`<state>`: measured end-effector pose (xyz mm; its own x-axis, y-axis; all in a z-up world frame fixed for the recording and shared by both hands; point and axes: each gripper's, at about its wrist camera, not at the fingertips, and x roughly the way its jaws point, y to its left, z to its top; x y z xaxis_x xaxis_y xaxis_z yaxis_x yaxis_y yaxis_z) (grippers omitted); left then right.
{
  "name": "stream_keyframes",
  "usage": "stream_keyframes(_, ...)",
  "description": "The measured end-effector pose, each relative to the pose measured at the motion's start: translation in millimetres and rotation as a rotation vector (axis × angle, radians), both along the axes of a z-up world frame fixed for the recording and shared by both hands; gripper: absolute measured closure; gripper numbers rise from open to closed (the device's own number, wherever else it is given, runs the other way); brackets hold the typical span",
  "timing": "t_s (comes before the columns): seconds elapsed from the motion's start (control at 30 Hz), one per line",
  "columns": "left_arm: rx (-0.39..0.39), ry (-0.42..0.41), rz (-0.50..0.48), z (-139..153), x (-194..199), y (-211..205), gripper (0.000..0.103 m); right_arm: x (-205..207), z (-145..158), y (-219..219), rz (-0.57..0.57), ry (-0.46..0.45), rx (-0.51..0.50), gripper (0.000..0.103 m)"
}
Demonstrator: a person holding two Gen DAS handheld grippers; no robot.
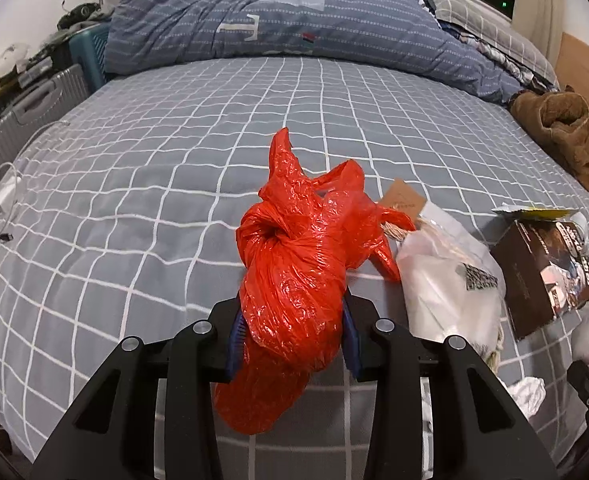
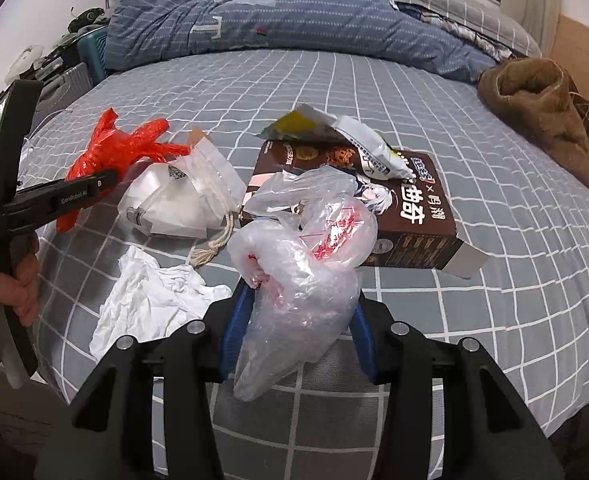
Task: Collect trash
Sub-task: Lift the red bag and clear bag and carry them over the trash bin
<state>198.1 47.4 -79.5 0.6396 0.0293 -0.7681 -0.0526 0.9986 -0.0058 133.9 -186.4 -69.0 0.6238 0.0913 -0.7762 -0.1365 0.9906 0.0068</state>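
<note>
We are gripping the red bag (image 1: 290,280) in the left gripper (image 1: 294,336) jaws and the clear bag (image 2: 298,280) in the right gripper (image 2: 294,336), while the brown box (image 2: 374,208), white pouch (image 2: 182,196) and tissue (image 2: 150,300) are lying mid-frame on the bed (image 2: 494,240), uncollected.

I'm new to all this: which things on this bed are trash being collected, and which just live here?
Trash:
red bag, in left gripper
clear bag, in right gripper
crumpled tissue
brown box
white pouch

Just lying about:
blue duvet
brown garment
suitcase
</note>
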Motion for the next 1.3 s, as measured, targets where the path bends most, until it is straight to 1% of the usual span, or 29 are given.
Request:
stream_keyframes(0.3,0.024,-0.018,-0.004,7.5,-23.3,-5.6,0.066,-4.3,5.2,0.8,0.005,-0.016,-0.005,0.059)
stream_keyframes(0.53,0.020,-0.027,0.004,12.4,-38.8,-6.5,0.066,-14.3,12.6,-2.2,0.000,-0.044,0.000,0.059)
stream_keyframes(0.67,0.018,-0.021,0.010,10.6,-50.5,-7.4,0.066,-20.2,15.3,-4.0,0.002,-0.052,0.003,0.059)
stream_keyframes(0.83,0.017,-0.033,0.023,14.7,-63.4,-7.2,0.066,-26.8,17.7,-6.3,0.002,-0.054,0.008,0.059)
stream_keyframes(1.3,0.001,-0.039,0.009,21.9,-104.0,-12.1,0.066,-46.6,25.9,-10.5,0.004,-0.069,0.020,0.059)
